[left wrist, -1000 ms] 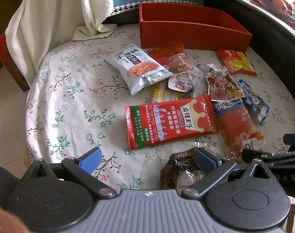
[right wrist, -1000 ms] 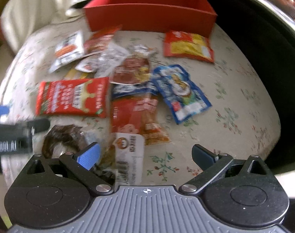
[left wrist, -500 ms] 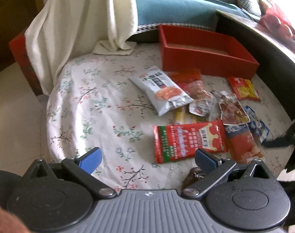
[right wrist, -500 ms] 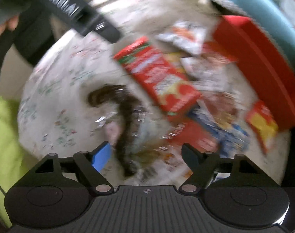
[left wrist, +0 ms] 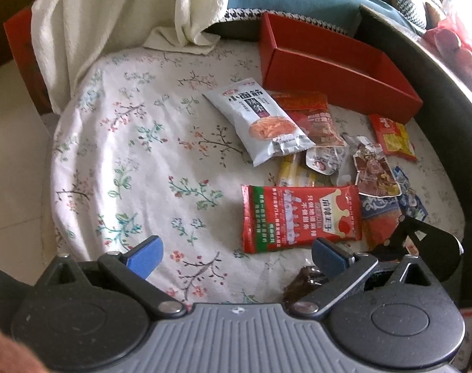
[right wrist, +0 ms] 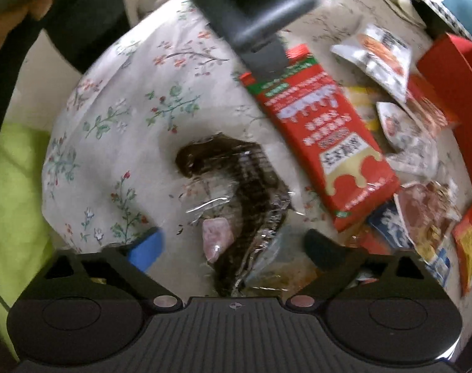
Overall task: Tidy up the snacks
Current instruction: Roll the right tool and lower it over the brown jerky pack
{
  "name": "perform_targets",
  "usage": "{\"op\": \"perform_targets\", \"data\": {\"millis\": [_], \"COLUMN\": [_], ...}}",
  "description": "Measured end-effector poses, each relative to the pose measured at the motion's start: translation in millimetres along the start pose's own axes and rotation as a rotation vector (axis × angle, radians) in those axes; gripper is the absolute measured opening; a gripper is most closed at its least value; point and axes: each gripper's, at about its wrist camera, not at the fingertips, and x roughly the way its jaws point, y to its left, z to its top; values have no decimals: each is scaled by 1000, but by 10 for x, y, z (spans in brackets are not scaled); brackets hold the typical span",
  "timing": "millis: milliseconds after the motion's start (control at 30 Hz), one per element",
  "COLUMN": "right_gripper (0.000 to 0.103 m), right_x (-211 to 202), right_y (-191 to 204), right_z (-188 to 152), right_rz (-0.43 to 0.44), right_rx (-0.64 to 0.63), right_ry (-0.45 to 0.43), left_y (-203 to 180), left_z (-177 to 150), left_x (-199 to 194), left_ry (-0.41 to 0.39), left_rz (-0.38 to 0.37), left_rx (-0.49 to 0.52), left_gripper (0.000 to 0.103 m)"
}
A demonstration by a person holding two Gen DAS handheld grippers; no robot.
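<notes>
1. Right gripper (right wrist: 232, 244): jaws spread wide, holding nothing. The dark snack in clear wrap (right wrist: 236, 192) lies between and just ahead of the fingers, on the floral cloth (right wrist: 127, 99); contact cannot be confirmed, as the view is blurred.
2. Left gripper (left wrist: 236, 253): jaws likewise parted and empty, poised above bare cloth, near the red packet with the crown (left wrist: 301, 217).
3. Step in hand, by judgement: the right gripper is lining up on the first pick; no snack is seen inside the red box (left wrist: 338, 71).
4. Next move calls for descending onto the dark snack and clamping across its body; the slick wrap may slip.
5. Further out: the white noodle packet (left wrist: 260, 121), small sachets and a yellow-red packet (left wrist: 392, 138) lie clustered between the jaws and the box at the far edge.
</notes>
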Motion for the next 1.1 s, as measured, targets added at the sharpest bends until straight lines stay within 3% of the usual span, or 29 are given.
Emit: {"op": "perform_targets", "data": {"millis": [67, 133, 233, 333, 433, 567, 667, 733, 800, 867, 967, 1033, 1100], "right_gripper": [73, 72, 70, 78, 101, 103, 103, 95, 74, 68, 66, 52, 50], "right_x": [-74, -102, -110, -108, -11, 126, 71, 34, -12, -69, -112, -214, -297], "right_y": [-52, -125, -100, -189, -106, 63, -30, -128, -161, -233, -263, -322, -376], "right_z": [7, -12, -69, -117, -26, 39, -65, -78, -47, -41, -86, -152, -206], "right_rz": [34, 89, 99, 89, 51, -5, 57, 84, 61, 112, 117, 126, 167], "right_rx": [59, 139, 202, 255, 231, 162, 191, 254, 291, 335, 373, 400, 460], "right_ry": [-3, -10, -33, -63, -82, -91, -111, -88, -67, -80, -88, -112, -152], "left_y": [15, 32, 53, 45, 25, 2, 10, 32, 45, 40, 23, 21, 26], "left_z": [7, 11, 19, 15, 16, 19, 13, 16, 22, 32, 45, 51, 52], "left_x": [-5, -12, -20, -35, -27, -39, -40, -41, -51, -59, -75, -88, -110], "left_ry": [-1, -3, -4, -10, -7, -14, -14, -11, -14, -17, -23, -28, -38], "left_rz": [-5, -3, -6, -10, -10, -8, -3, -7, -14, -22, -34, -35, -35], "left_rx": [-9, -19, -34, -29, -21, -11, -14, -27, -34, -35, -34, -32, -31], "left_gripper": [97, 97, 97, 97, 97, 97, 97, 97, 97, 97, 97, 97, 97]}}
